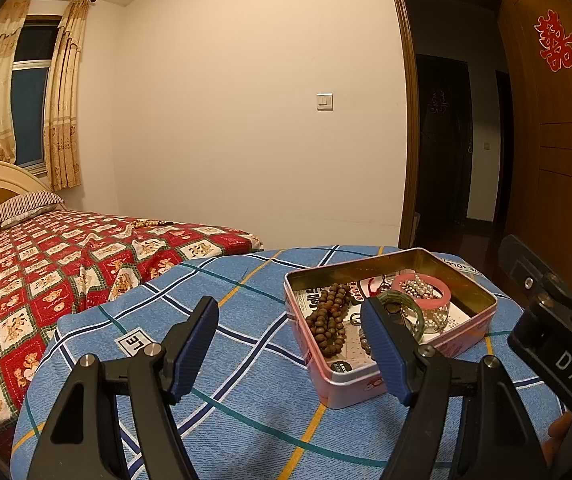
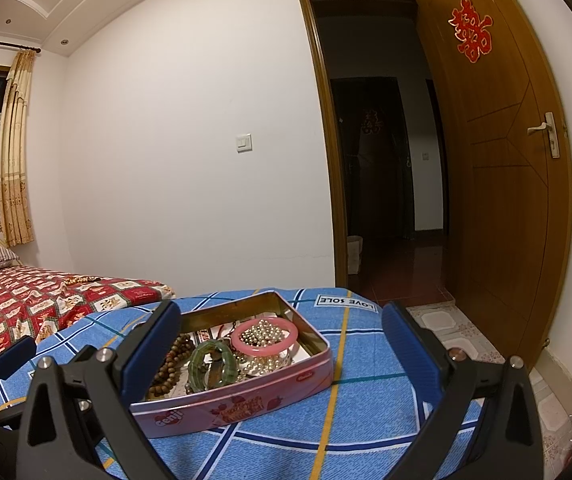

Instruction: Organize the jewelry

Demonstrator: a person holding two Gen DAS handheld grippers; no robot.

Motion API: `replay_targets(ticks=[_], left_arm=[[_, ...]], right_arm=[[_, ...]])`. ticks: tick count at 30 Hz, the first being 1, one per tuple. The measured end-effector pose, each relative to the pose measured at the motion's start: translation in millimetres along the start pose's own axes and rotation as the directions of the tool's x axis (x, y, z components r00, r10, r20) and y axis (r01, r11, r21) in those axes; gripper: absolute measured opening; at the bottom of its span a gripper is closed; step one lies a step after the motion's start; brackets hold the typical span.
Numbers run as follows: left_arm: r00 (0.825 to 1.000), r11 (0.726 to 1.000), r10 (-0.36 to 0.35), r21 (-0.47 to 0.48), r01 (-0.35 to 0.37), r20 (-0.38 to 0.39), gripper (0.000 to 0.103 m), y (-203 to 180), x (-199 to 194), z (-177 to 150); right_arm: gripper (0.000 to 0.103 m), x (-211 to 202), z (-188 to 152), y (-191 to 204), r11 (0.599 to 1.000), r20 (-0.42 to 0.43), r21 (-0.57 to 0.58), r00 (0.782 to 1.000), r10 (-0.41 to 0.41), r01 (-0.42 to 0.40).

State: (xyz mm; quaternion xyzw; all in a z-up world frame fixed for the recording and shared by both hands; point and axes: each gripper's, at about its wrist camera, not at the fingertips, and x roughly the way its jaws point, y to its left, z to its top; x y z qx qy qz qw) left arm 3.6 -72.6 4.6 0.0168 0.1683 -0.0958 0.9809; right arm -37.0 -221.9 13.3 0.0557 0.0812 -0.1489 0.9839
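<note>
Both grippers hover wide apart over the blue plaid cloth point(image 1: 245, 320).
The pink tin point(image 2: 245, 400) sits there, holding a brown bead string point(image 1: 328, 320), green bangle point(image 2: 209, 364) and pink bangle point(image 2: 263, 336); left gripper point(image 1: 290, 348) and right gripper point(image 2: 281, 356) grip nothing.

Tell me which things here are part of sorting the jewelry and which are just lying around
Part of the job: pink tin, wooden bead strand, green bangle, pink bangle, silver bead string.

Just lying about: blue checked cloth, striped pillow, red bedspread, beads on the bed.
</note>
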Motion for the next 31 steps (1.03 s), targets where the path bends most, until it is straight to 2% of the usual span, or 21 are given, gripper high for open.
replay_targets(ticks=[7,12,18,22,28,31], left_arm=[[1.0,1.0,0.001,-0.002,-0.001,-0.002,0.074,0.3,0.0,0.0],[1.0,1.0,0.002,-0.004,-0.002,-0.008,0.078,0.9,1.5,0.4],[0.999,0.999,0.03,-0.009,-0.031,-0.031,0.079,1.1,5.9,0.8],[0.999,1.0,0.005,-0.022,-0.006,-0.032,0.079,2.4,6.3,0.2],[0.999,1.0,0.01,-0.018,-0.011,-0.039,0.079,1.6,8.8,0.1],[0.999,1.0,0.001,-0.028,-0.002,-0.047,0.079,3.3,9.8,-0.5]], right_arm=[[0.103,1.0,0.2,-0.2,1.0,0.0,0.0,1.0,-0.001,0.001],[0.103,0.6,-0.1,-1.1,1.0,0.001,0.003,1.0,-0.002,0.002],[0.103,0.5,-0.4,-2.1,1.0,-0.001,0.008,1.0,-0.005,0.005],[0.103,0.6,-0.4,-3.1,1.0,-0.008,0.015,1.0,-0.011,0.012],[0.103,6.1,-1.1,-5.5,0.999,-0.044,0.032,0.999,-0.025,0.027],[0.103,8.5,-0.7,-12.5,0.995,-0.09,0.068,0.994,-0.062,0.069]])
